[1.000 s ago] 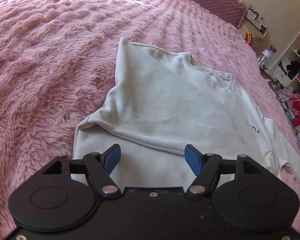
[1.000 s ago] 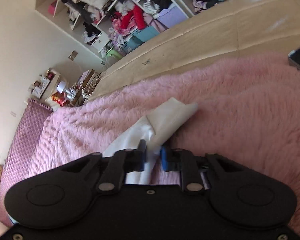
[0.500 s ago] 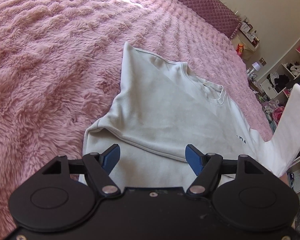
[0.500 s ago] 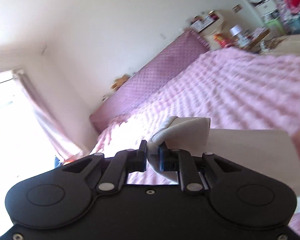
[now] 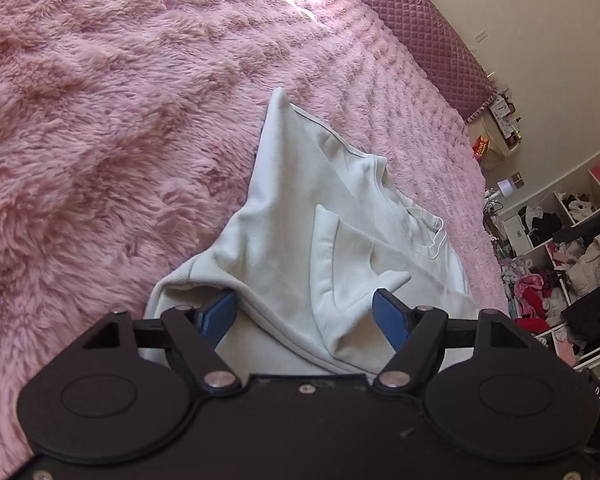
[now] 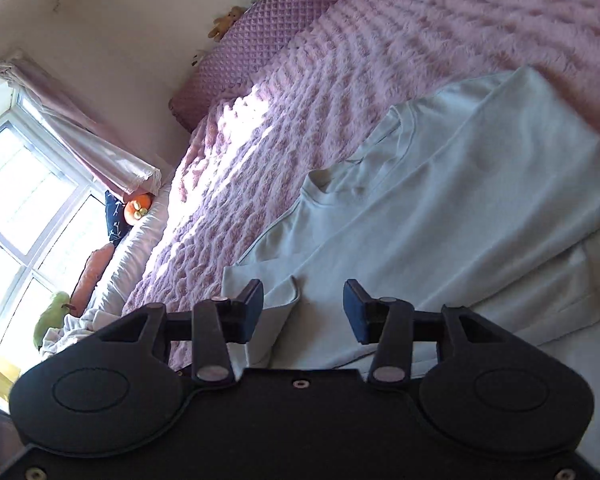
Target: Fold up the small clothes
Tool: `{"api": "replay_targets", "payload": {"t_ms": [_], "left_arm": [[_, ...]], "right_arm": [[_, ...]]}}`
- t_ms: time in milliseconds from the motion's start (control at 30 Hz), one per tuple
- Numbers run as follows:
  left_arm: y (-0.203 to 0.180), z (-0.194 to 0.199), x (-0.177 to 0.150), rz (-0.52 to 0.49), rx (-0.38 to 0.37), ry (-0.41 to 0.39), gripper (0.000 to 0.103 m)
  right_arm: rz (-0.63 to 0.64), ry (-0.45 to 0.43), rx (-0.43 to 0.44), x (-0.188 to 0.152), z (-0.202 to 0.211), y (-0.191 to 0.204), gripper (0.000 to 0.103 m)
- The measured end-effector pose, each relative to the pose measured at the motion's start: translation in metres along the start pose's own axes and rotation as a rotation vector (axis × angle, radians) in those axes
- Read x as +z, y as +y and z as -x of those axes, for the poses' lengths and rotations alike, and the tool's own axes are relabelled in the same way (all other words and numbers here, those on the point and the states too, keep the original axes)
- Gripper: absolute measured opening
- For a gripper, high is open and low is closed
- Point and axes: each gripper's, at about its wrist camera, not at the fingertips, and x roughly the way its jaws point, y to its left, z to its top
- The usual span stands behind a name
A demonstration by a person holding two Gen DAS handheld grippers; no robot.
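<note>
Pale grey-white fleece: one sweatshirt (image 5: 300,216) lies on the pink plush bedspread (image 5: 100,120), roughly mid-bed, neckline toward the quilted headboard (image 5: 420,20). One garment only is in work; no second item lies on the bed within view.

Condition of the garment: both sides appear turned in over the body. In the left wrist view a sleeve (image 5: 328,256) lies across the chest, cuff end pointing away from the camera — judged to be placed there to narrow the garment into a strip before folding it lengthwise. In the right wrist view a broad flat panel covers the torso with a straight edge, consistent with the same purpose.

Left gripper (image 5: 304,308): jaws stand wide over the near hem; cloth lies between the blue pads but neither pad presses on it. Nothing gripped. Its position low at the hem suggests readiness to take that edge.

Right gripper (image 6: 303,304): jaws opening at this moment, a cuff edge (image 6: 288,292) lying loose between them and free of both pads — a release, in my judgement.

Count: two grippers, one sweatshirt, two sleeves folded in so far as visible.

Surroundings: window with curtain (image 6: 80,140) beyond the bed; cluttered open shelves (image 5: 572,248) at the far side.
</note>
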Motion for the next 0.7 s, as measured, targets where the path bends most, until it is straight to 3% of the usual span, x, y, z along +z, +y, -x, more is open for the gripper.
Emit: {"api": "replay_targets", "payload": {"t_ms": [100,167,333,400,533,633,700], "left_arm": [[-0.015,-0.020,0.001,0.004,0.001,0.001,0.073],[-0.030,-0.024,-0.003,-0.046,0.024,-0.017,0.073],[-0.085,-0.024,-0.032,-0.381,0.166,-0.119,0.075],[-0.099,-0.029,-0.040,-0.457,0.241,-0.132,0.075],[-0.109,-0.013,-0.048,-0.429,0.332,-0.187,0.075],[-0.110,0.000,-0.054,-0.428,0.340,-0.238,0.075],[-0.117,-0.004,-0.056,-0.475,0.333,-0.218,0.075]], "right_arm": [[-0.055,-0.048,-0.096,0.022,0.026,-0.045,0.048],[-0.094,-0.072,-0.136,0.030,0.043,-0.067,0.048],[-0.148,-0.087,-0.150,0.028,0.062,-0.096,0.048],[-0.150,-0.077,-0.146,0.023,0.059,-0.098,0.048],[-0.133,-0.069,-0.142,0.014,0.053,-0.097,0.048],[-0.147,-0.061,-0.137,0.014,0.050,-0.101,0.048],[-0.165,-0.060,-0.143,0.015,0.049,-0.105,0.048]]}}
